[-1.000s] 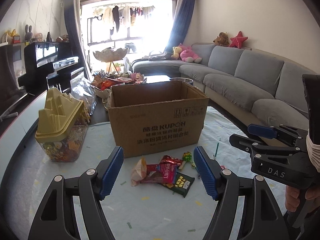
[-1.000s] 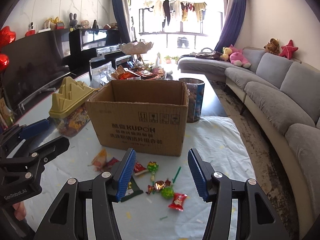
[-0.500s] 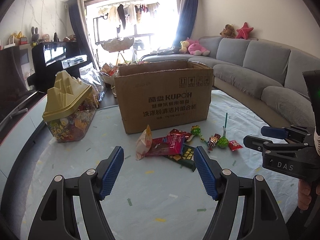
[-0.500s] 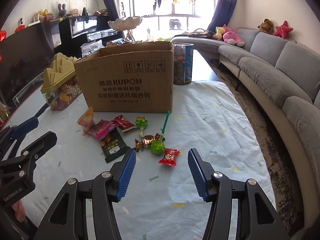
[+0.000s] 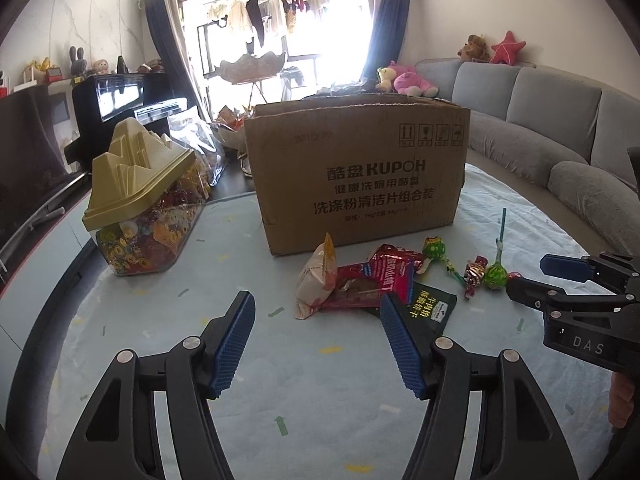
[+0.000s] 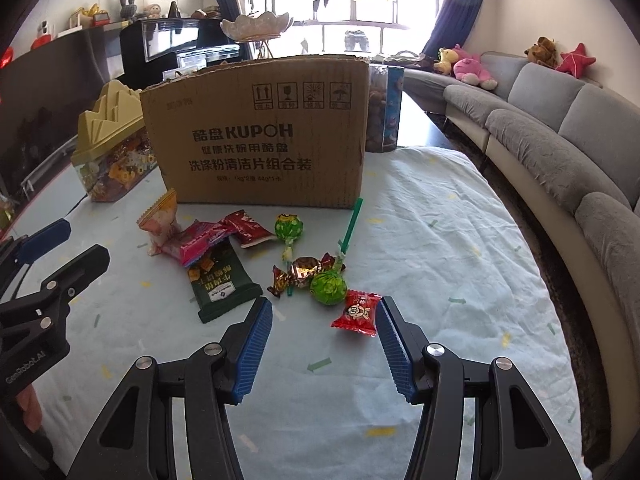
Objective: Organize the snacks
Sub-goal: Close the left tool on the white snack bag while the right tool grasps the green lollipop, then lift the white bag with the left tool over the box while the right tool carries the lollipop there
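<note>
An open cardboard box (image 5: 360, 176) (image 6: 260, 136) stands on the table. Loose snacks lie in front of it: an orange-white packet (image 5: 316, 276) (image 6: 160, 220), a red-pink packet (image 5: 372, 280) (image 6: 196, 240), a dark green packet (image 5: 432, 304) (image 6: 224, 284), lollipops (image 6: 328, 286) and a small red candy packet (image 6: 356, 312). My left gripper (image 5: 318, 332) is open, low over the table, just short of the orange-white and red packets. My right gripper (image 6: 324, 336) is open and empty, with the red candy packet just ahead between its fingertips.
A clear jar with a gold lid (image 5: 140, 204) (image 6: 112, 148) stands left of the box. A tall snack container (image 6: 382, 108) stands behind the box on the right. A grey sofa (image 6: 560, 152) runs along the right. A pale cloth (image 6: 440, 240) covers the table.
Both grippers have dropped lower and moved forward toward the snack pile. The box and snacks look larger and closer. Both stay open.
</note>
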Motion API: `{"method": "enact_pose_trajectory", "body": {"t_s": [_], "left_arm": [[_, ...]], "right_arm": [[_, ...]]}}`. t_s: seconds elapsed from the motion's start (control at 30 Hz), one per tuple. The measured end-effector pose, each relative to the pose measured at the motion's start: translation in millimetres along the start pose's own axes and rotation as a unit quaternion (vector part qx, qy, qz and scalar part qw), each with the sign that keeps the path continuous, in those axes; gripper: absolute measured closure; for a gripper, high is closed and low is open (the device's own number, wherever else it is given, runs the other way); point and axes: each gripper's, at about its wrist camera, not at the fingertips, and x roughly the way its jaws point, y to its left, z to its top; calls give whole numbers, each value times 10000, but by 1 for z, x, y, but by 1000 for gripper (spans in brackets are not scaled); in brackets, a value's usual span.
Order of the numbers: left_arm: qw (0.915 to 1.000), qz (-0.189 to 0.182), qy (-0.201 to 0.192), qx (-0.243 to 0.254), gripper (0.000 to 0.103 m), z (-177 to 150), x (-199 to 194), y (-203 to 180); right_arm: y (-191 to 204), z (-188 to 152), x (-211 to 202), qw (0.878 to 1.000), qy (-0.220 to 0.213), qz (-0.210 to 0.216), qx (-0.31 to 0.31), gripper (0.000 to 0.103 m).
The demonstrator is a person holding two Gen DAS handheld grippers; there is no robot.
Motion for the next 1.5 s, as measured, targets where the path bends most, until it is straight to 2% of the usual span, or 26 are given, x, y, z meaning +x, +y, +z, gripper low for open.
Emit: {"method": "enact_pose_trajectory", "body": {"t_s": [0.43,0.73,0.93,0.97,1.2,1.5], "left_arm": [[9991,-237,312,-148,48,14,45,8],[9978,-330,537,-217,57,18,70,9],[9973,-367,618,-180,69,20,79,7],[9975,-330,605,-140,74,21,81,7],[9977,-381,546,-79,80,25,75,5],[9986,-452,268,-70,80,32,38,3]], "right_arm": [[-3,11,35,9992,366,94,147,64],[-1,14,46,9990,428,78,71,71],[-2,15,53,9985,507,176,90,75],[-2,15,53,9985,506,183,99,75],[1,17,47,9988,441,215,71,75],[2,24,21,9992,192,351,84,75]]}}
